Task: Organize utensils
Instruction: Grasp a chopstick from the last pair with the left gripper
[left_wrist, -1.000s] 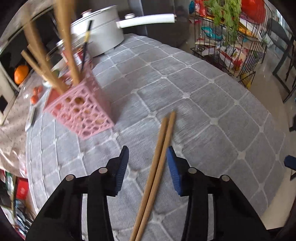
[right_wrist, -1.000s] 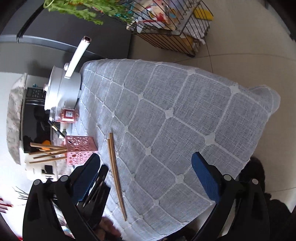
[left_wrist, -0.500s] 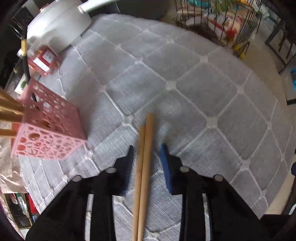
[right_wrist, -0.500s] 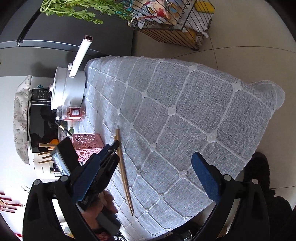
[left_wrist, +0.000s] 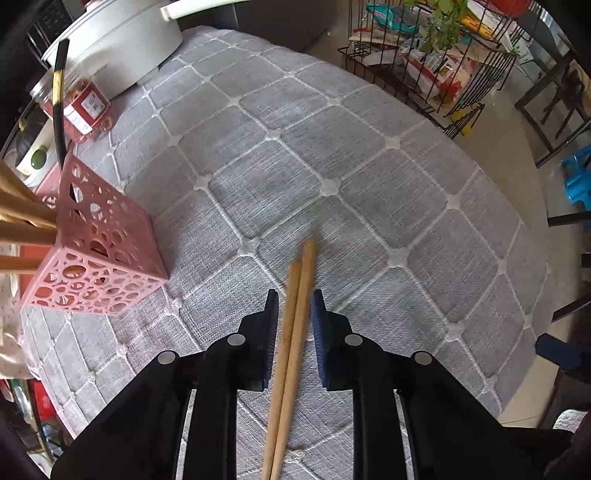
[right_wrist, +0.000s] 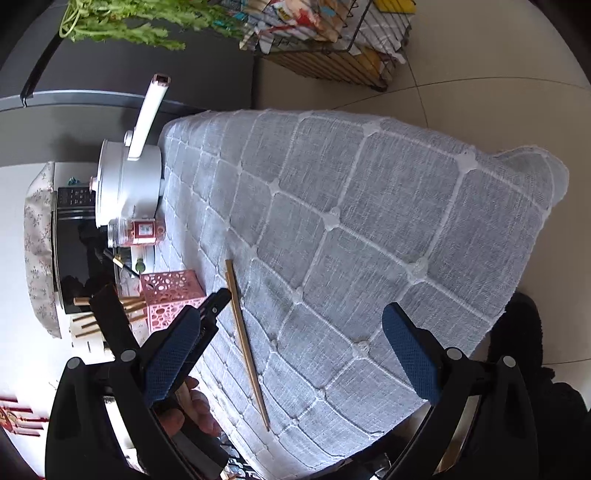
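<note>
A pair of wooden chopsticks (left_wrist: 295, 332) lies side by side on the grey checked tablecloth (left_wrist: 295, 155). My left gripper (left_wrist: 294, 299) points down over them, its jaws closing with the pair between the blue pads; thin gaps still show on both sides. A pink perforated holder (left_wrist: 99, 258) stands to the left with several wooden chopsticks and a black one in it. In the right wrist view the same chopsticks (right_wrist: 245, 339) lie beside the holder (right_wrist: 171, 295), and the left gripper (right_wrist: 212, 306) reaches down to them. My right gripper (right_wrist: 288, 317) hovers open and empty.
A white pot (left_wrist: 110, 40) with a long handle and a red-labelled jar (left_wrist: 81, 107) stand at the back left. A wire rack (left_wrist: 424, 62) of packets stands on the floor beyond the table. A hand (right_wrist: 192, 410) holds the left gripper. The cloth hangs over the table's edge at right.
My left gripper has come down and forward over the chopsticks and its jaws have narrowed around them. The right gripper has stayed about where it was, wide open.
</note>
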